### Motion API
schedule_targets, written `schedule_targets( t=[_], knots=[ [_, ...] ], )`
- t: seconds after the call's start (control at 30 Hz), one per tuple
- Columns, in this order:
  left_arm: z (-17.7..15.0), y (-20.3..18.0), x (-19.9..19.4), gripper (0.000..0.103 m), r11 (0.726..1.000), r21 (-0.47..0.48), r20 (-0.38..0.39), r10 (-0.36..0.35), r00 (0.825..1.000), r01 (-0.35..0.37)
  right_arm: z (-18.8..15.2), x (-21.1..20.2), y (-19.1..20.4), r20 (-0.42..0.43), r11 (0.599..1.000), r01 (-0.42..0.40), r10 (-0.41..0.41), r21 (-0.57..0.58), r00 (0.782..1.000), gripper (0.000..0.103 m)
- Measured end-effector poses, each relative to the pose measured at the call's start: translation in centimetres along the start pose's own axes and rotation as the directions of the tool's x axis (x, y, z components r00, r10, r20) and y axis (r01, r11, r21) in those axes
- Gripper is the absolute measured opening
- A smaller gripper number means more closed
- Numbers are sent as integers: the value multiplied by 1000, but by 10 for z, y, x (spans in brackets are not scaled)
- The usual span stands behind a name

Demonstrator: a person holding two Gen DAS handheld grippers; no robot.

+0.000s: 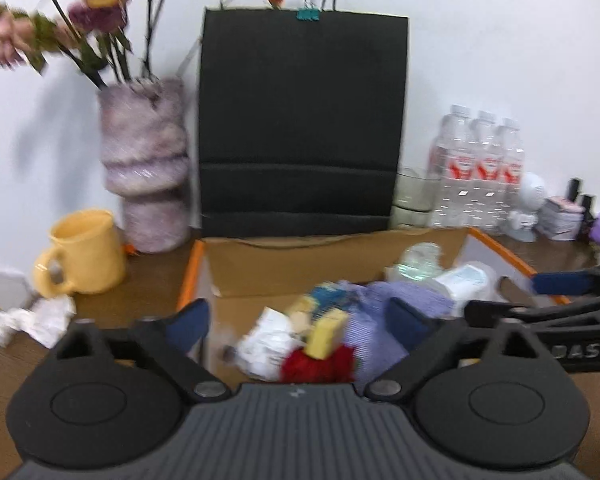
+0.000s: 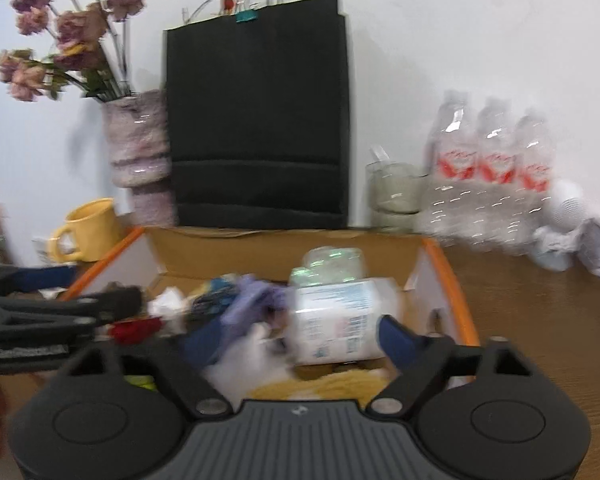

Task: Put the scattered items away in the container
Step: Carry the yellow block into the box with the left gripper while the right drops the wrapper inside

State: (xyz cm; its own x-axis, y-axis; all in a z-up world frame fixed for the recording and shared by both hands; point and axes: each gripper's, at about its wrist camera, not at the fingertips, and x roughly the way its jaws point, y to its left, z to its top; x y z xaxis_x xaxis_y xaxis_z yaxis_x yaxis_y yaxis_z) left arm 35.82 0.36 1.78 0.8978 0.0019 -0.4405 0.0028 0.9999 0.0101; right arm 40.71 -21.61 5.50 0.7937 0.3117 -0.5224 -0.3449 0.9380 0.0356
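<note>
Left wrist view: the left tool (image 1: 298, 320) hangs over the near edge of the cardboard box (image 1: 284, 268), its fingers spread wide and holding nothing. Below them the box already holds a heap: a white wrapper (image 1: 268, 344), a yellow block (image 1: 326, 334), something red (image 1: 320, 366), a purple cloth (image 1: 380, 320) and a plastic packet (image 1: 466, 282). By my reading the step in hand is a release or a pull-back over the box. A crumpled paper (image 1: 40, 320) lies on the counter (image 1: 140, 300) left of the box, beside the yellow mug (image 1: 82, 252); it looks like the next thing to fetch, which calls for swinging left past the orange box rim without hitting the mug or vase (image 1: 148, 164).

Right wrist view: the right tool (image 2: 300, 336) is likewise spread and empty, over the box's near right part, just above the white packet (image 2: 336, 320). The counter to the right of the box offers open room; bottles (image 2: 492, 176) crowd the far edge.
</note>
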Motion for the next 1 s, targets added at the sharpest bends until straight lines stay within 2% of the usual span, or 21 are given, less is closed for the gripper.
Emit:
schedule_targets(
  t=[0.07, 0.1, 0.77, 1.0],
  knots=[
    [2, 0, -1, 103, 1000, -1, -2, 11, 1000, -11, 1, -1, -2, -12, 1000, 10, -10, 0, 1000, 102],
    [2, 1, -1, 103, 1000, -3, -6, 8, 1000, -8, 2, -1, -4, -18, 1000, 10, -10, 8, 1000, 103],
    [0, 1, 4, 103, 1000, -1, -31, 10, 999, -10, 2, 0, -3, -33, 1000, 6, -6, -1, 999, 103],
    [-1, 0, -13, 103, 1000, -14, -15, -17, 1000, 17, 2, -18, -9, 6, 1000, 9, -10, 18, 1000, 103]
  ],
)
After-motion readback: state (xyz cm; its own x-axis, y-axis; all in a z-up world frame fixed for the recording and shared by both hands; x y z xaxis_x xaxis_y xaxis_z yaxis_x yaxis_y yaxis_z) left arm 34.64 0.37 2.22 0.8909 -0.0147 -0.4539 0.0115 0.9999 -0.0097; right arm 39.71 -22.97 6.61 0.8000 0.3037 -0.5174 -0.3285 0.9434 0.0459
